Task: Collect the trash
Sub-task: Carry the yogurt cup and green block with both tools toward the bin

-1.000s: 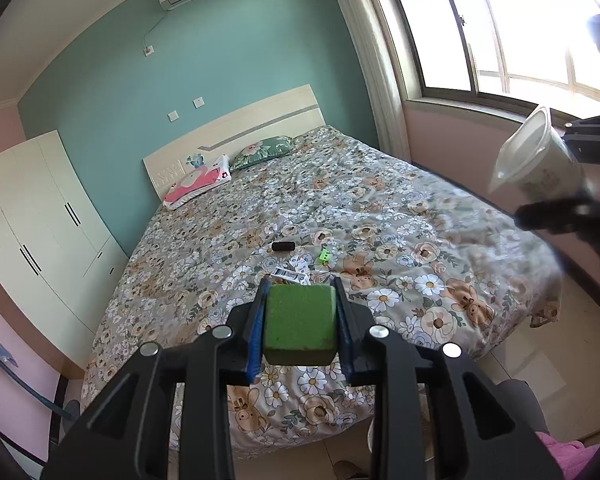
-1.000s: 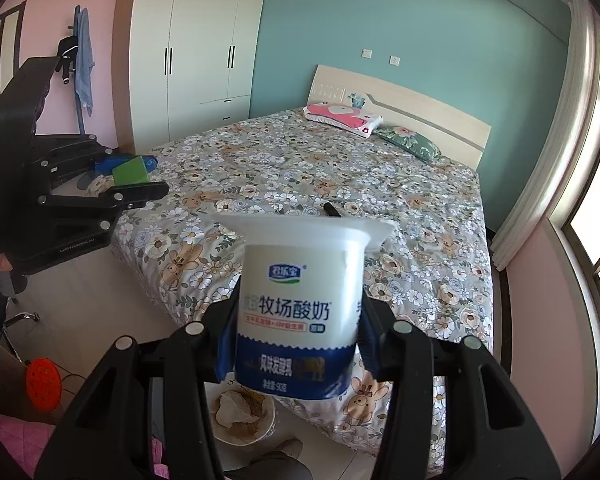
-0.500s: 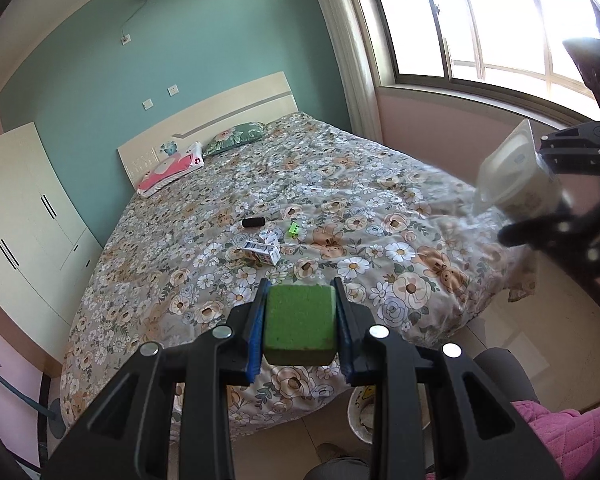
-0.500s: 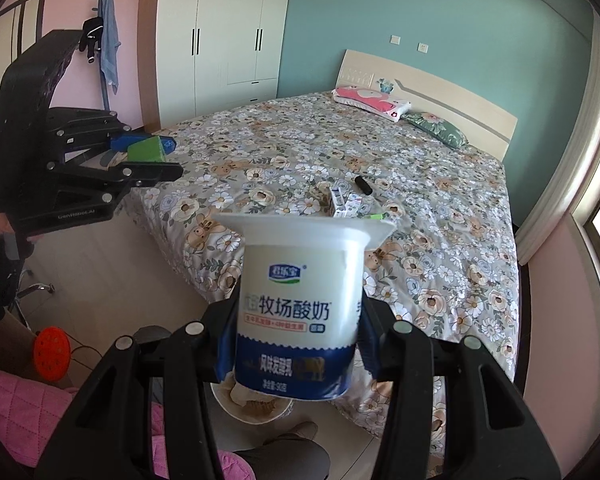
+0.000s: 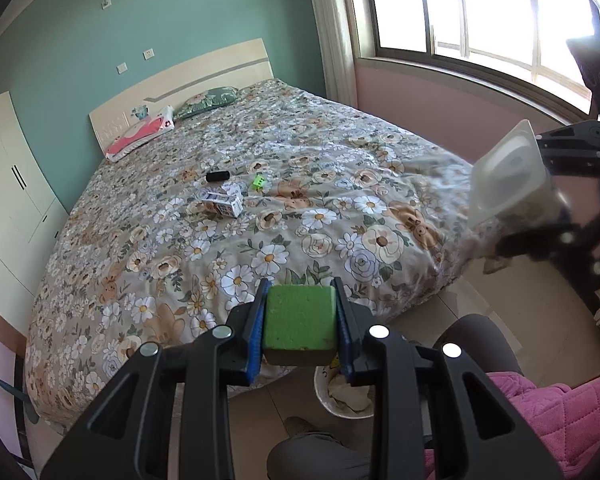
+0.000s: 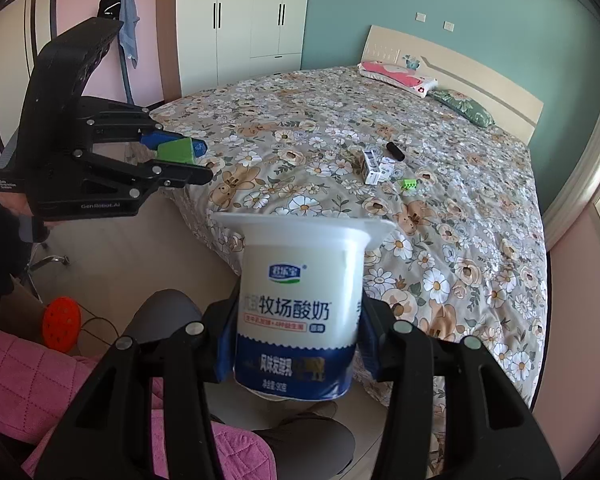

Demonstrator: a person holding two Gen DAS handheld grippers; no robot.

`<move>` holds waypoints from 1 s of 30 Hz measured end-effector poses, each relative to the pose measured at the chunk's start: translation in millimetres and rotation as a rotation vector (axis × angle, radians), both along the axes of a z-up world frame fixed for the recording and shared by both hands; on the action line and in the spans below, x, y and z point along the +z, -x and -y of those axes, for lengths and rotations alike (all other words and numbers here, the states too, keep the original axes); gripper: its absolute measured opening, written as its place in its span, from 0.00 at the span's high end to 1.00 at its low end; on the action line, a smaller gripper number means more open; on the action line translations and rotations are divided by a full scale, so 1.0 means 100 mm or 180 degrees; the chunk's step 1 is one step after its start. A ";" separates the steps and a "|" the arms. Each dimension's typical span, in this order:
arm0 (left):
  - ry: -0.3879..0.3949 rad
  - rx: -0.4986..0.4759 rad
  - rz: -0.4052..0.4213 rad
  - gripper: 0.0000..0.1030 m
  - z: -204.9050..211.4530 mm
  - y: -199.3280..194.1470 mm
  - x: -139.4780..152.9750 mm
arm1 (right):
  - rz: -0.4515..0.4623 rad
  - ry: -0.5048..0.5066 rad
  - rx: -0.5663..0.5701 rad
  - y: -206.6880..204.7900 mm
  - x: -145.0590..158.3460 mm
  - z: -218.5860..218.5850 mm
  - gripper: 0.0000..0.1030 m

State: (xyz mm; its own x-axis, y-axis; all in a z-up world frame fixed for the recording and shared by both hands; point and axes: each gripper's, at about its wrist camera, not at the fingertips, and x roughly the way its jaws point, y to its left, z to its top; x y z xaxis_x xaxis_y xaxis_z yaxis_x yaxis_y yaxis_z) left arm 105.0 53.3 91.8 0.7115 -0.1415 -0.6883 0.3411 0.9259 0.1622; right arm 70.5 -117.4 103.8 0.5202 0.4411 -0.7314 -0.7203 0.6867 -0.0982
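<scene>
From my left wrist camera, my left gripper (image 5: 300, 330) is clamped on a green sponge block (image 5: 299, 322), its blue pads pressed flat against both sides. Just below the block, at about five o'clock from it, a white trash bin (image 5: 342, 398) with crumpled paper inside stands on the tiled floor, at the foot of the bed (image 5: 236, 216) with its floral cover. On the cover, toward eleven o'clock from the block, lie a small white carton (image 5: 221, 205), a black cylinder (image 5: 217, 176) and a bright green clip (image 5: 258, 181), close together. At three o'clock in this view my right gripper (image 5: 540, 196) holds a white yogurt cup (image 5: 510, 178) tilted in the air, beyond the corner of the bed

From my right wrist camera, my right gripper (image 6: 298, 344) pinches that yogurt cup (image 6: 300, 312) upright by its lower sides, blue band and Chinese lettering facing me. At ten o'clock my left gripper (image 6: 188, 156) shows side-on with the green block (image 6: 176, 150) between its fingers. The carton (image 6: 372, 166), black cylinder (image 6: 395, 151) and green clip (image 6: 408, 184) lie on the bed at one o'clock. A pink quilted sleeve (image 6: 40, 384) fills the lower left
</scene>
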 end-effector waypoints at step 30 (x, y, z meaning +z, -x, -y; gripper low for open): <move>0.0146 0.0023 -0.1099 0.69 0.17 -0.35 -2.08 | -0.1468 0.0023 -0.0358 -0.65 -2.33 0.01 0.52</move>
